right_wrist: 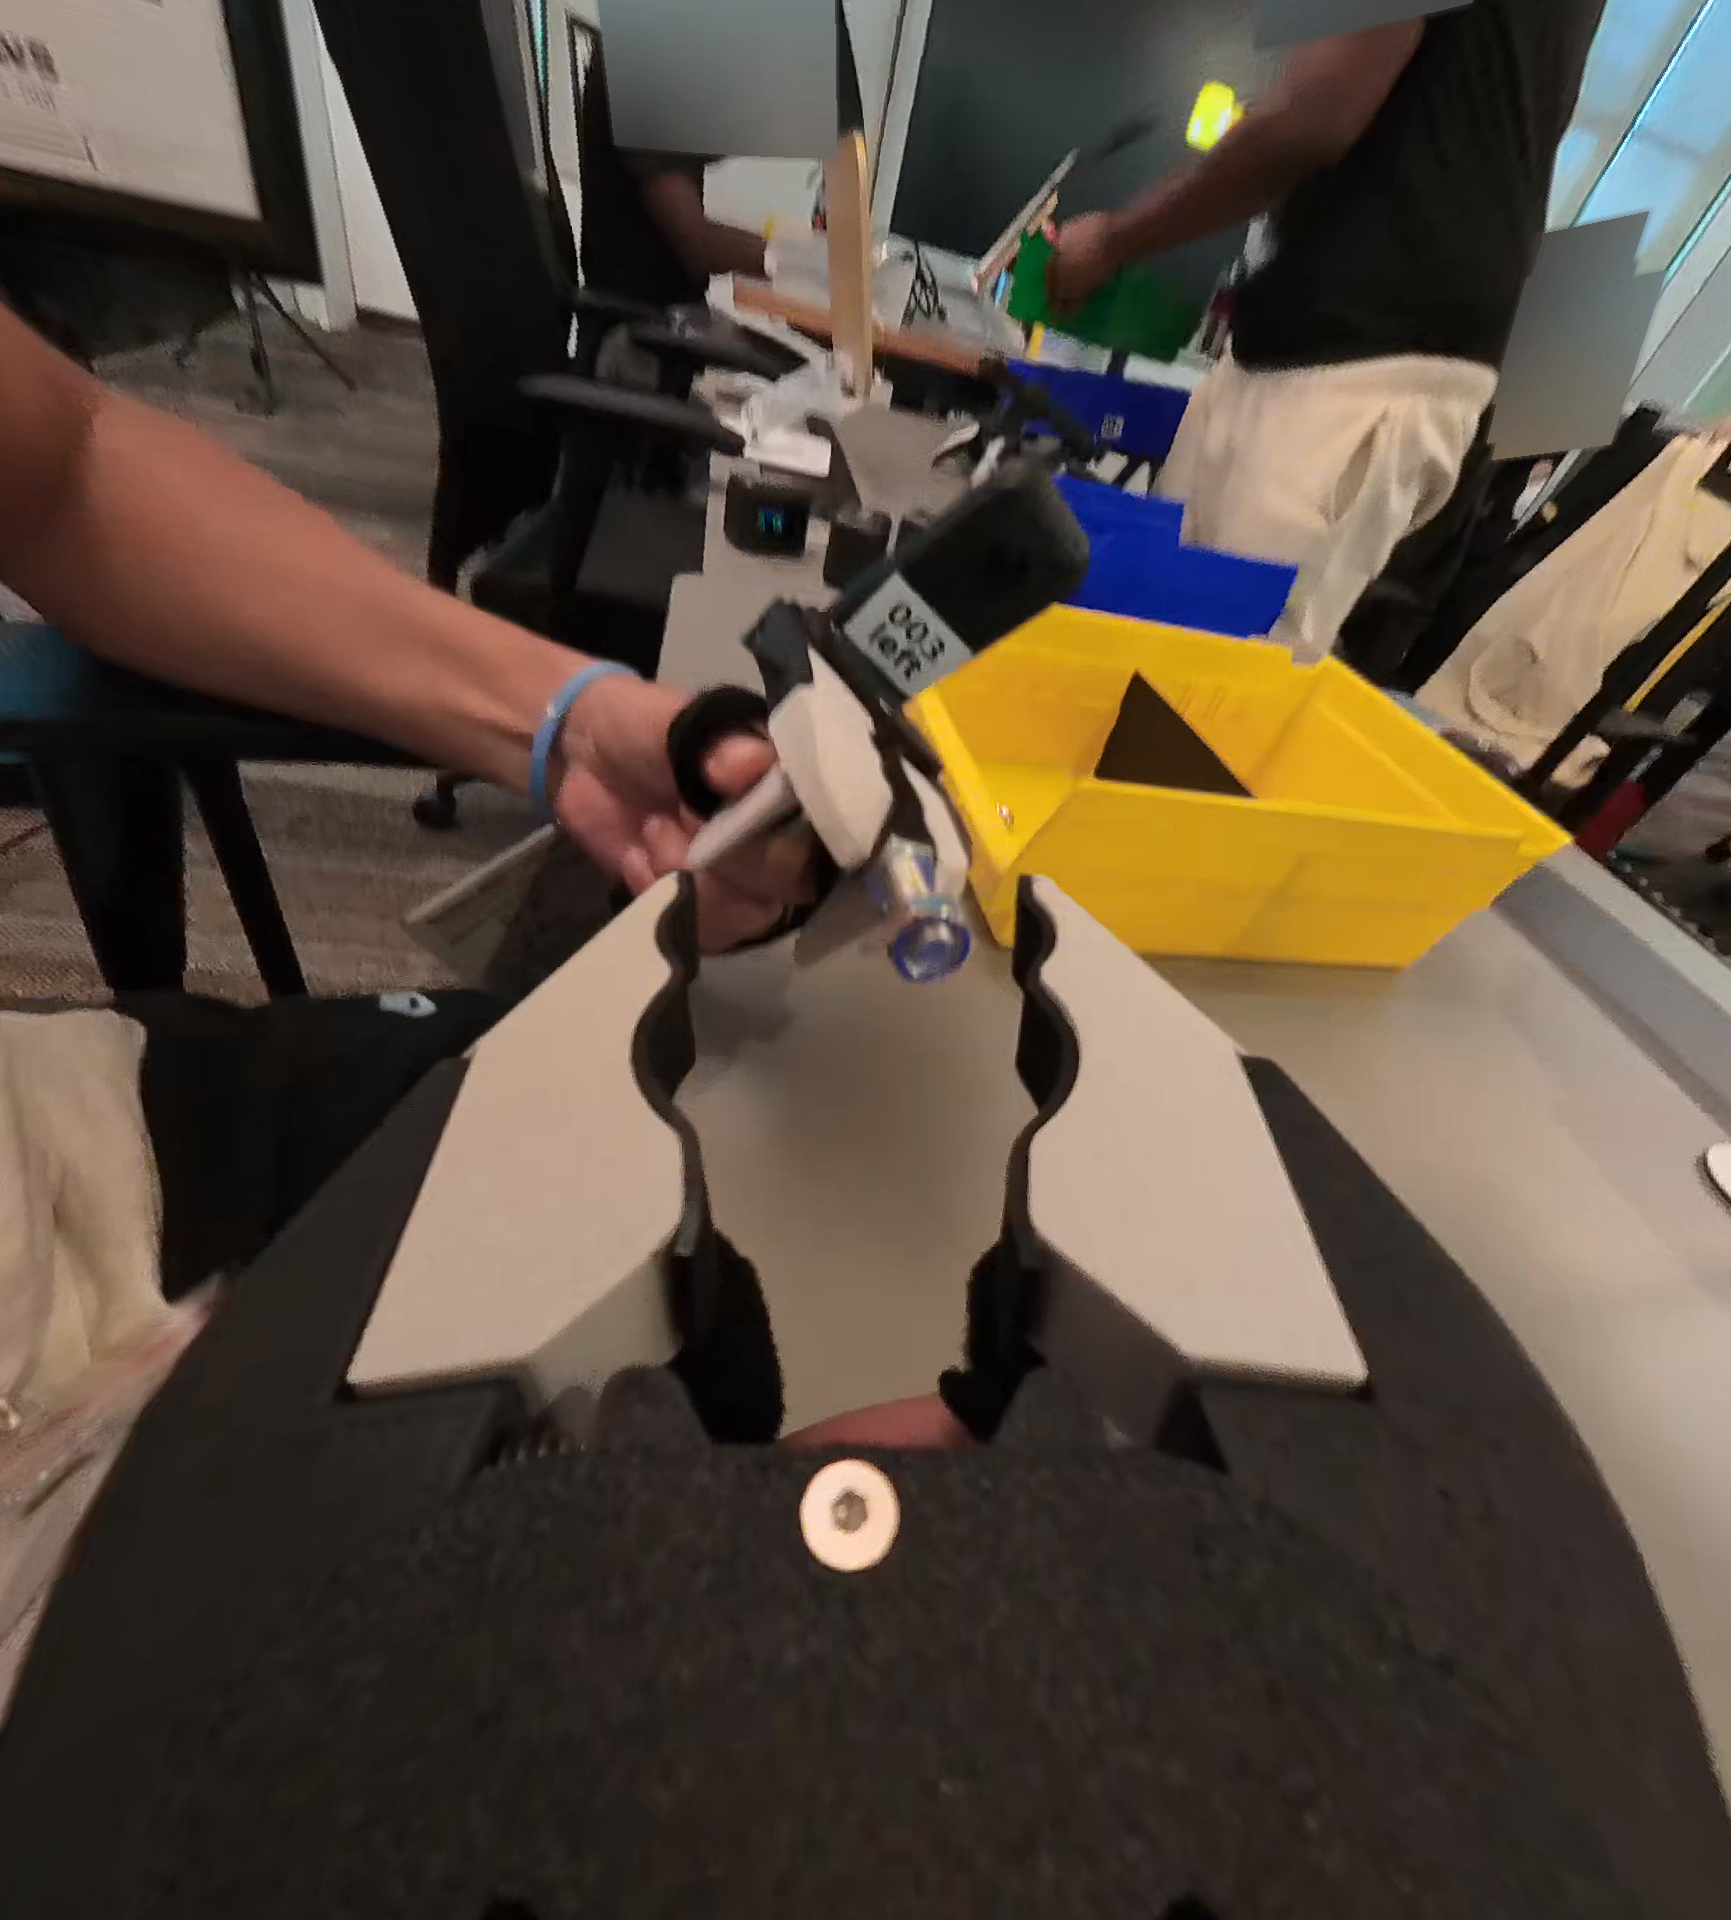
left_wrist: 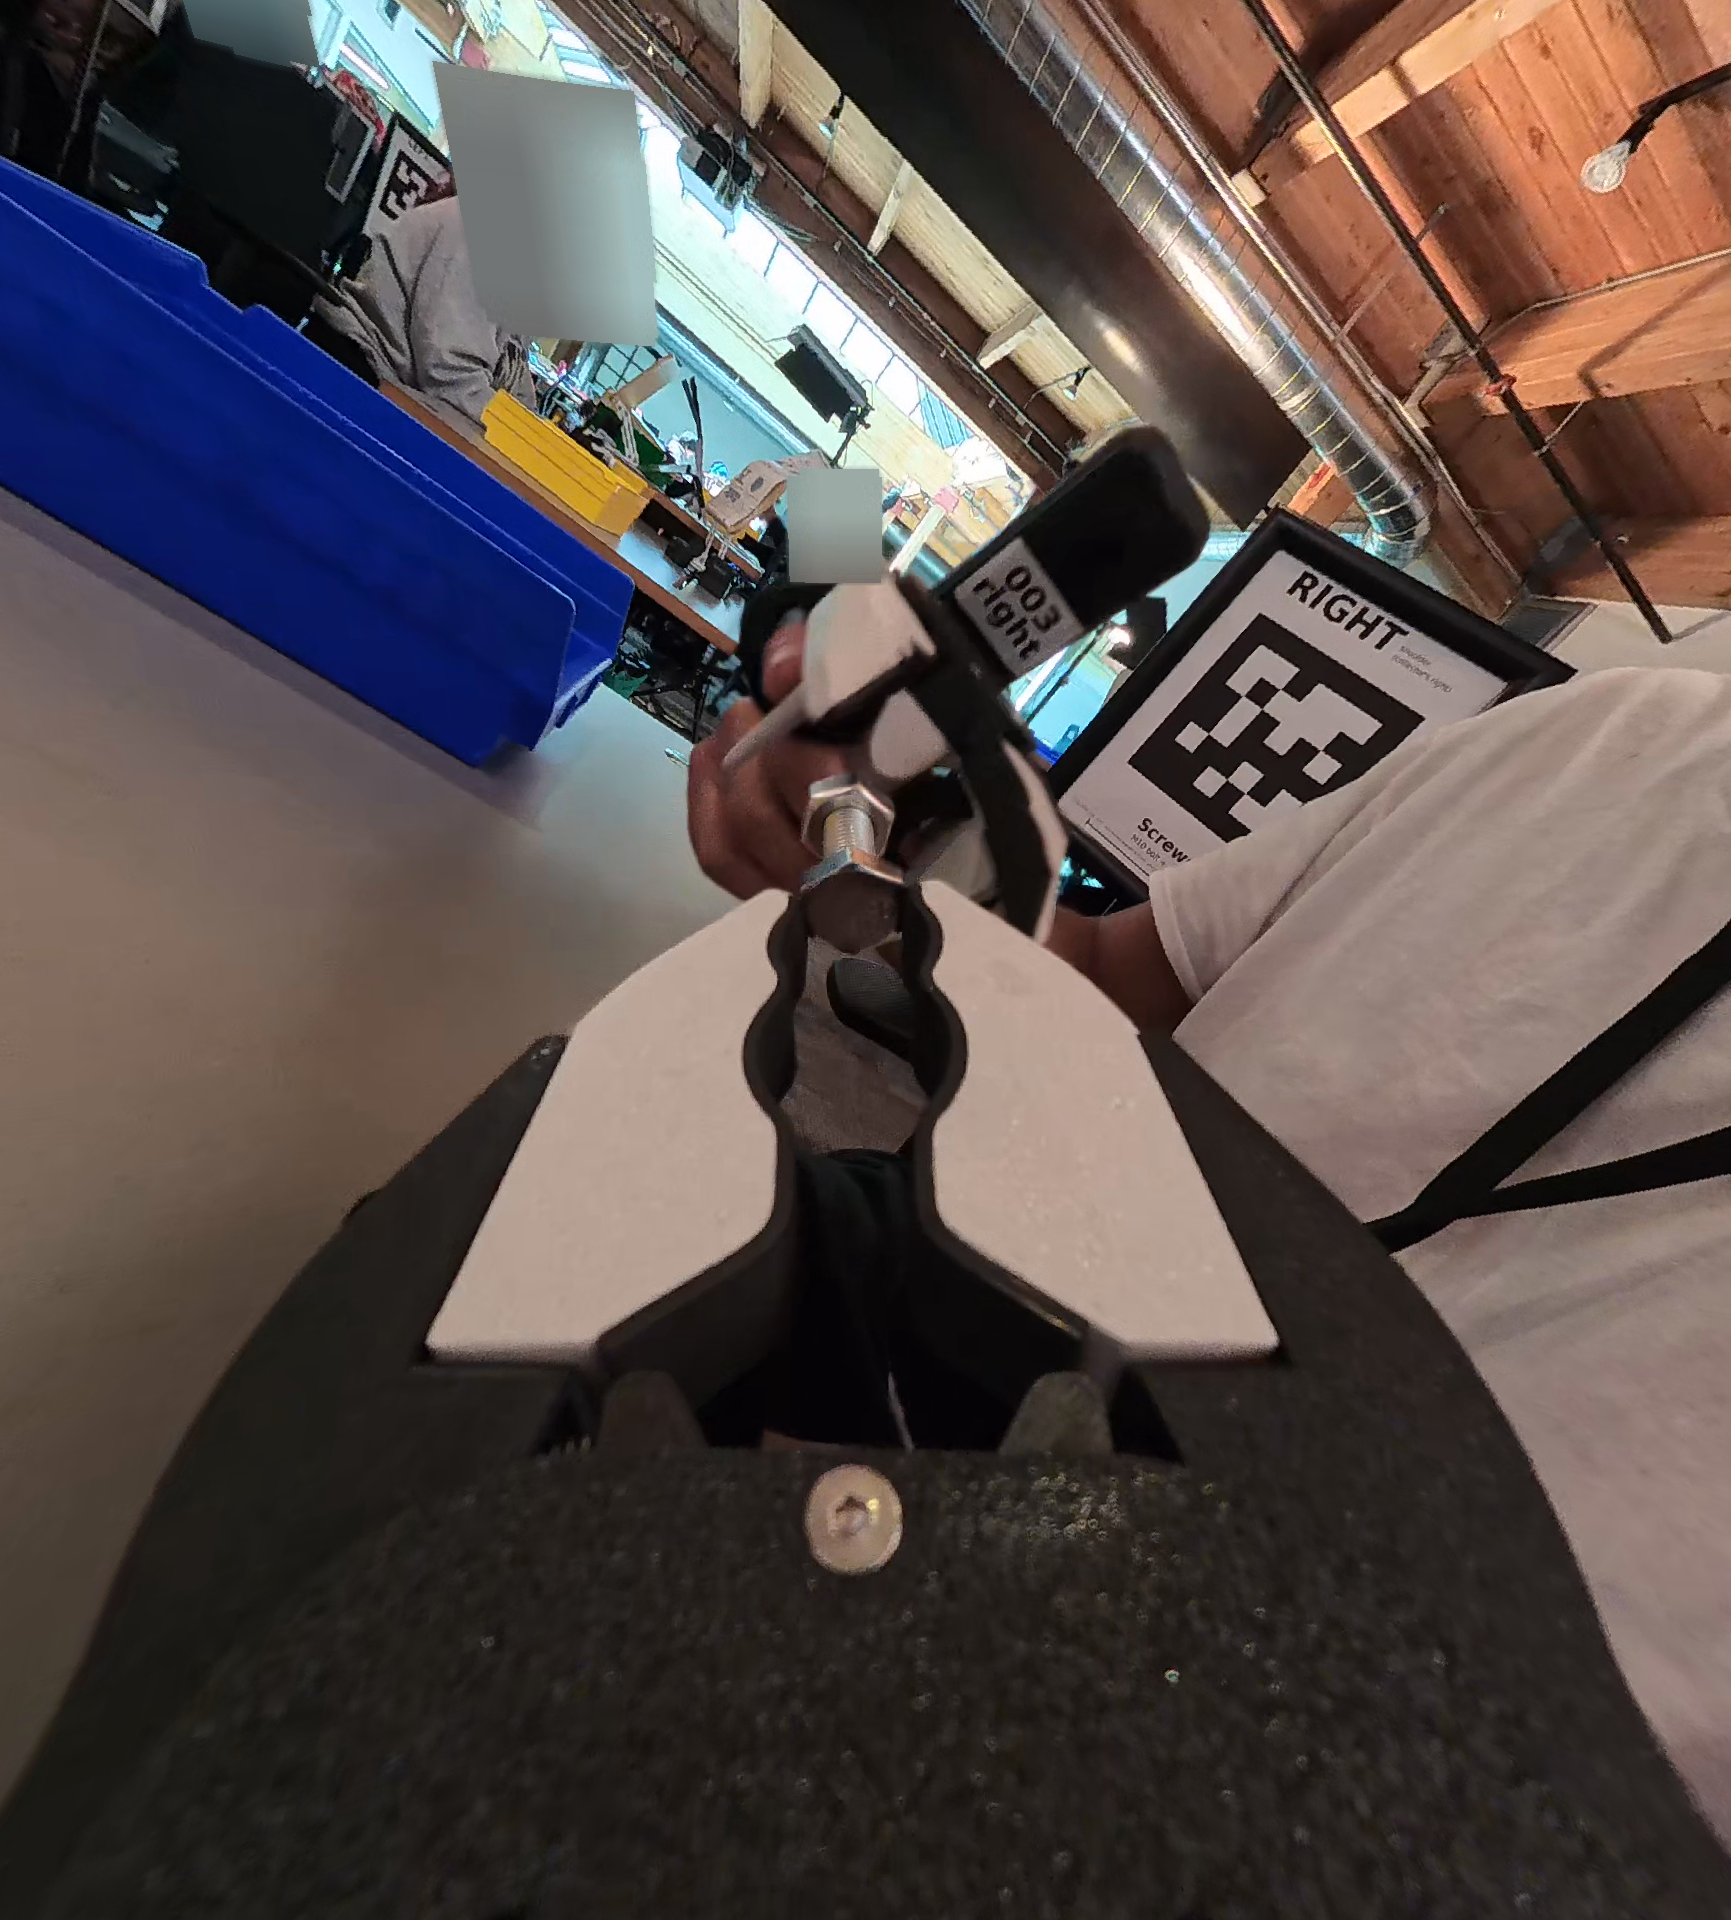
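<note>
A metal bolt (left_wrist: pixel 845 883) is being clamped by its hex head at the very tips of the left gripper (left_wrist: pixel 853 920), whose jaws are nearly closed around it. The threaded shaft is being pointed forward beyond the fingertips, with two nuts (left_wrist: pixel 845 802) threaded on it. Just past the bolt's far end, the right gripper (left_wrist: pixel 944 790) is being held in a hand (left_wrist: pixel 747 821). In the right wrist view, the right gripper (right_wrist: pixel 850 914) is being kept wide open, with nothing between its fingers (right_wrist: pixel 570 1143). The bolt (right_wrist: pixel 918 920) is being presented end-on just ahead of the gap, near the right fingertip, gripped by the left gripper (right_wrist: pixel 887 894). A yellow bin (right_wrist: pixel 1256 862) is being seen beyond the right finger, on a grey table (right_wrist: pixel 1463 1195).
</note>
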Motion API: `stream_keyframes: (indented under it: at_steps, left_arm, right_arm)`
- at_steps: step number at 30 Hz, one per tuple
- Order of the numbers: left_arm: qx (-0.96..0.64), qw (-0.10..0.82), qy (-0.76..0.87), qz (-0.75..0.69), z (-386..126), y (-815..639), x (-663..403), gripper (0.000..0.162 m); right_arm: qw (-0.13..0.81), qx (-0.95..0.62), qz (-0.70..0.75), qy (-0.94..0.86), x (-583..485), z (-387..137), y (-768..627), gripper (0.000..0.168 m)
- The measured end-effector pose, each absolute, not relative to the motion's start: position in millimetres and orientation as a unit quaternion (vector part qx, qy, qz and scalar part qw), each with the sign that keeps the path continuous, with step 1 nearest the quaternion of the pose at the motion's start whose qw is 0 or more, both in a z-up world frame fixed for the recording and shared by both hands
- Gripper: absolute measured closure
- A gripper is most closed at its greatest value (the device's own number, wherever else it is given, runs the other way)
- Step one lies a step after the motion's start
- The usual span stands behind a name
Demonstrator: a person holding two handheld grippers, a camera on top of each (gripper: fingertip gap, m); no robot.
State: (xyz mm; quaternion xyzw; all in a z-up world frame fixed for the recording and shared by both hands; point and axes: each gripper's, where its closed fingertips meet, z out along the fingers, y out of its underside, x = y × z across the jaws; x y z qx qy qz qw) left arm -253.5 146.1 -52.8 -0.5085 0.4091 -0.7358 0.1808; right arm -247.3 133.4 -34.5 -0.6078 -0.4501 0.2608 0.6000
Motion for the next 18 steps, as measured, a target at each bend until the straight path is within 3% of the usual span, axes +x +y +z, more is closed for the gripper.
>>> stream_keyframes:
  at_steps: [10, 18]
  left_arm:
    - [-0.503, 0.196, 0.398, -0.741, -45.6, 149.8, -255.4, 0.145]
    - [-0.505, 0.195, 0.408, -0.735, -48.1, 145.6, -252.7, 0.145]
  right_arm:
    - [0.546, -0.642, 0.305, -0.443, -257.3, -80.0, 129.8, 0.108]
    - [0.606, -0.604, 0.313, -0.411, -252.2, -27.7, 137.2, 0.108]
